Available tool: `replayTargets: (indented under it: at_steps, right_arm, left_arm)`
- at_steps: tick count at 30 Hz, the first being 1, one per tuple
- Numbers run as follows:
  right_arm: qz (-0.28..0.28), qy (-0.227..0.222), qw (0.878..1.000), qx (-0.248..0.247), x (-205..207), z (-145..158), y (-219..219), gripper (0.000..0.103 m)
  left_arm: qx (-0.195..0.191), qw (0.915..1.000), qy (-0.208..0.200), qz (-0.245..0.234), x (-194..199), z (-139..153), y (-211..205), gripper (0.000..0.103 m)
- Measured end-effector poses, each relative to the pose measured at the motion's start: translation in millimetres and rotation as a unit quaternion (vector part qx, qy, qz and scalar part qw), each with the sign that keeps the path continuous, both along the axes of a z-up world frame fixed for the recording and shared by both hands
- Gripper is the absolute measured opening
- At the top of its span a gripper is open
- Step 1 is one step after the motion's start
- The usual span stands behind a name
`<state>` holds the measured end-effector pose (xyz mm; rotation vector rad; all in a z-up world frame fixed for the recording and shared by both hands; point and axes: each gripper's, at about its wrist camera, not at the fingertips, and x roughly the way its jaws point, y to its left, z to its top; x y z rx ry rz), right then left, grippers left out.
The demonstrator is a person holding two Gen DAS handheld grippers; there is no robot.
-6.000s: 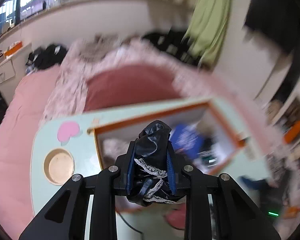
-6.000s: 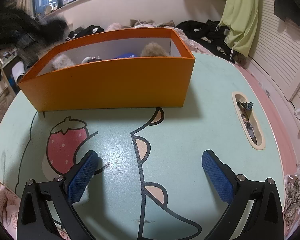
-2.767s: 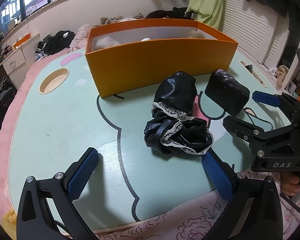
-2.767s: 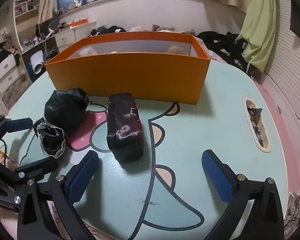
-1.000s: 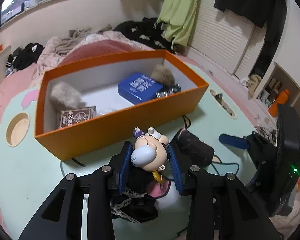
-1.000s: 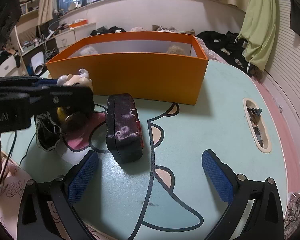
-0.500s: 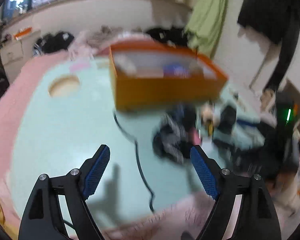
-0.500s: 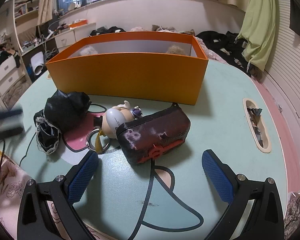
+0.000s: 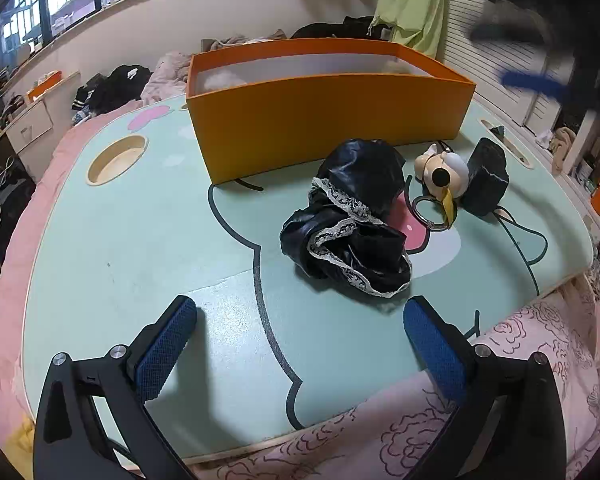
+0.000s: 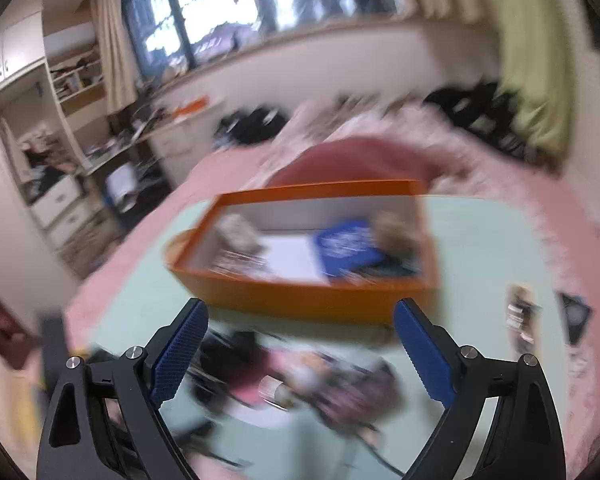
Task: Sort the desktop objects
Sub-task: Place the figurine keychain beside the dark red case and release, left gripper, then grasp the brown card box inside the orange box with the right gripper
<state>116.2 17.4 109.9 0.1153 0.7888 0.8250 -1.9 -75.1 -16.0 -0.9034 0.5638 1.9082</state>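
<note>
An orange box stands at the back of the mint-green table. In front of it lie a black lace-trimmed cloth, a doll keychain and a black pouch. My left gripper is open and empty, low over the table's near edge, short of the cloth. My right gripper is open and empty, raised above the table. Its view is blurred and looks down into the orange box, where a blue card box lies. It also appears blurred at the top right of the left wrist view.
A round cup recess sits at the table's left. A slot recess sits at the right. A pink floral blanket lies under the table's near edge. A bed with clothes and a desk lie beyond.
My left gripper has settled low at the table's near edge. My right gripper has lifted off the table and now swings high over the orange box, blurring its view.
</note>
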Motion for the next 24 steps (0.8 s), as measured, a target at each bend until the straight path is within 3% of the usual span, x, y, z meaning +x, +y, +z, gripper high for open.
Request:
replayTargets:
  at_steps: [2, 3, 8, 12, 14, 16, 18, 24]
  right_arm:
    - [0.039, 0.089, 0.995, 0.009, 33, 7, 35, 0.091]
    - [0.046, 0.113, 0.992, 0.005, 43, 6, 49, 0.088]
    - [0.05, 0.185, 0.977, -0.096, 86, -21, 127, 0.078]
    - [0.053, 0.24, 0.963, -0.113, 94, -47, 154, 0.078]
    - [0.047, 0.24, 0.962, -0.124, 94, -51, 160, 0.081]
    - [0.041, 0.201, 0.967, -0.154, 89, -48, 172, 0.081]
    - [0.036, 0.158, 0.967, -0.198, 78, -48, 181, 0.067]
    - [0.035, 0.165, 0.968, -0.185, 80, -46, 163, 0.057]
  left_arm:
    - [0.0, 1.0, 0.0, 0.001, 0, -1, 1, 0.103]
    - [0.001, 1.0, 0.0, 0.001, 0, -1, 1, 0.103]
    - [0.002, 1.0, -0.002, 0.001, -3, 0, 2, 0.103]
    - [0.004, 1.0, -0.003, 0.001, -4, 0, 2, 0.103]
    - [0.004, 1.0, -0.002, 0.0, -5, 0, 2, 0.103]
    - [0.004, 1.0, -0.003, 0.001, -5, 1, 1, 0.103]
    - [0.005, 1.0, -0.003, 0.001, -5, 0, 1, 0.103]
    - [0.007, 1.0, -0.004, 0.002, -6, 0, 0, 0.103]
